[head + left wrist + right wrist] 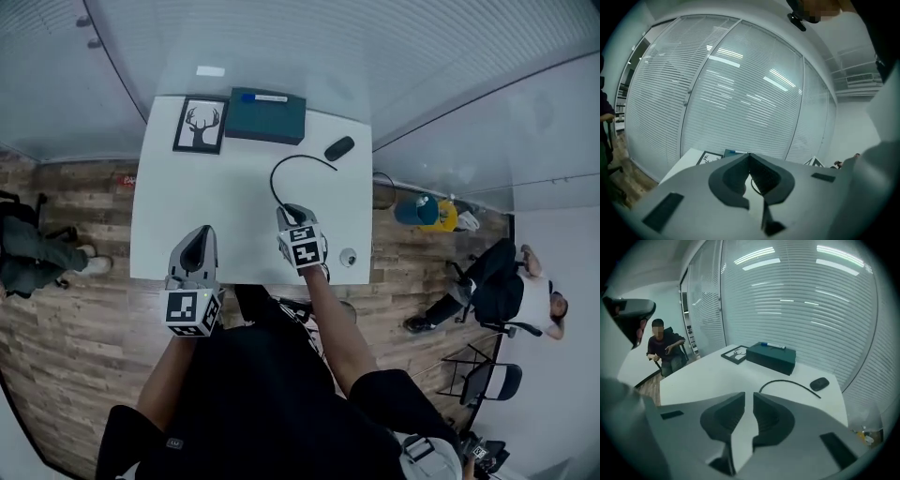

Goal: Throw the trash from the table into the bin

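Observation:
A small round whitish item (348, 257) lies near the right front corner of the white table (187, 197). A wire bin (382, 190) stands on the floor beside the table's right edge, with a blue tub (414, 208) and a yellow one (442, 217) behind it. My left gripper (200, 232) hangs over the table's front edge; its jaws meet at the tips (749, 155) with nothing in them. My right gripper (289, 212) is over the front middle, near the cable's end. In the right gripper view its jaws (749, 397) stand a narrow slit apart and hold nothing.
A framed deer picture (201, 125), a teal box (266, 114), a black mouse (339, 147) and a black cable (286, 178) are on the table's far half. One person sits at the left (33, 251), another on a chair at the right (511, 292).

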Demonstrator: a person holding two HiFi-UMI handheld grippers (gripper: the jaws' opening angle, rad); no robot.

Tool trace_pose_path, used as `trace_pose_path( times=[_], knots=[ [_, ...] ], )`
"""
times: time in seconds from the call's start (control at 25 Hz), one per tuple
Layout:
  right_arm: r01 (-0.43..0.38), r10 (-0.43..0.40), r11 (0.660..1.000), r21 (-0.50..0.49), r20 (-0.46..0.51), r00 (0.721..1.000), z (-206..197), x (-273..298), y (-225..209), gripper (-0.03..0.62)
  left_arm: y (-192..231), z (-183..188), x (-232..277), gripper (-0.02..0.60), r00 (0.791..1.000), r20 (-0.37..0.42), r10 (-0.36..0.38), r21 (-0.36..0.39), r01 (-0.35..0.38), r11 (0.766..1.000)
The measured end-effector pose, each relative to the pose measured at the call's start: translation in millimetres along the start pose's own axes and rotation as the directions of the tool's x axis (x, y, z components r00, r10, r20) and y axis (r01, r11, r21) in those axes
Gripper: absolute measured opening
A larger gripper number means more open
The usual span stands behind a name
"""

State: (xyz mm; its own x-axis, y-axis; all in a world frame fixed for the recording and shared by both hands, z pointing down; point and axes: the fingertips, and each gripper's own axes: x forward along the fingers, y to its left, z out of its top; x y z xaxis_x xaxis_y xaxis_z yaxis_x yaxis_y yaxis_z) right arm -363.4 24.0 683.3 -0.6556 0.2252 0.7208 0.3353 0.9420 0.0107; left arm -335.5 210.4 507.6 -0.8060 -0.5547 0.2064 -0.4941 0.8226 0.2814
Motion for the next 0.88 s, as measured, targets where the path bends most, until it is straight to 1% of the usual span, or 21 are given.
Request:
trace_pose_path(
  times=[0.04, 0.12, 0.24, 0.36, 0.48, 0.64, 0.72, 0.8, 0.88],
  knots=[
    [-0.015, 0.014, 1.000, -0.004, -0.030, 0.999, -1.6, 13.1, -4.6, 0.049, 0.7, -0.9, 9.0, 0.006, 1.000, -0.009, 0.007, -0.006, -0.007, 1.000],
    [-0.045, 0.043, 0.999, -0.013, -0.105, 0.993, -10.5, 38.4, -11.1, 0.058, 1.6, -4.2, 23.1, 0.006, 0.999, -0.028, 0.017, -0.012, -0.018, 1.000],
    [-0.079, 0.069, 0.996, -0.037, -0.234, 0.970, -28.9, 70.5, -18.6, 0.060, 6.0, -11.4, 38.4, 0.006, 0.998, -0.057, 0.031, -0.023, -0.032, 0.999],
    [-0.094, 0.066, 0.993, -0.073, -0.318, 0.946, -37.0, 89.0, -21.6, 0.060, 14.3, -18.7, 47.0, 0.006, 0.995, -0.084, 0.050, -0.033, -0.053, 0.998],
    [-0.111, 0.071, 0.990, -0.089, -0.368, 0.927, -43.7, 101.3, -23.7, 0.060, 17.0, -25.4, 52.2, 0.006, 0.992, -0.107, 0.060, -0.041, -0.065, 0.997],
    [-0.144, 0.093, 0.985, -0.091, -0.423, 0.902, -49.5, 108.7, -21.7, 0.060, 18.3, -26.8, 55.5, 0.006, 0.992, -0.110, 0.069, -0.042, -0.074, 0.996],
    [-0.145, 0.075, 0.981, -0.131, -0.432, 0.899, -48.9, 109.7, -20.3, 0.058, 18.3, -26.8, 57.2, 0.006, 0.991, -0.110, 0.070, -0.037, -0.074, 0.997],
    [-0.158, 0.065, 0.971, -0.178, -0.439, 0.896, -50.0, 109.7, -17.3, 0.037, 17.5, -27.4, 58.0, 0.006, 0.991, -0.114, 0.070, -0.035, -0.074, 0.997],
    [-0.178, 0.080, 0.966, -0.189, -0.435, 0.897, -52.8, 107.1, -13.8, 0.031, 16.5, -27.6, 56.9, 0.006, 0.990, -0.118, 0.071, -0.036, -0.076, 0.996]
  ],
)
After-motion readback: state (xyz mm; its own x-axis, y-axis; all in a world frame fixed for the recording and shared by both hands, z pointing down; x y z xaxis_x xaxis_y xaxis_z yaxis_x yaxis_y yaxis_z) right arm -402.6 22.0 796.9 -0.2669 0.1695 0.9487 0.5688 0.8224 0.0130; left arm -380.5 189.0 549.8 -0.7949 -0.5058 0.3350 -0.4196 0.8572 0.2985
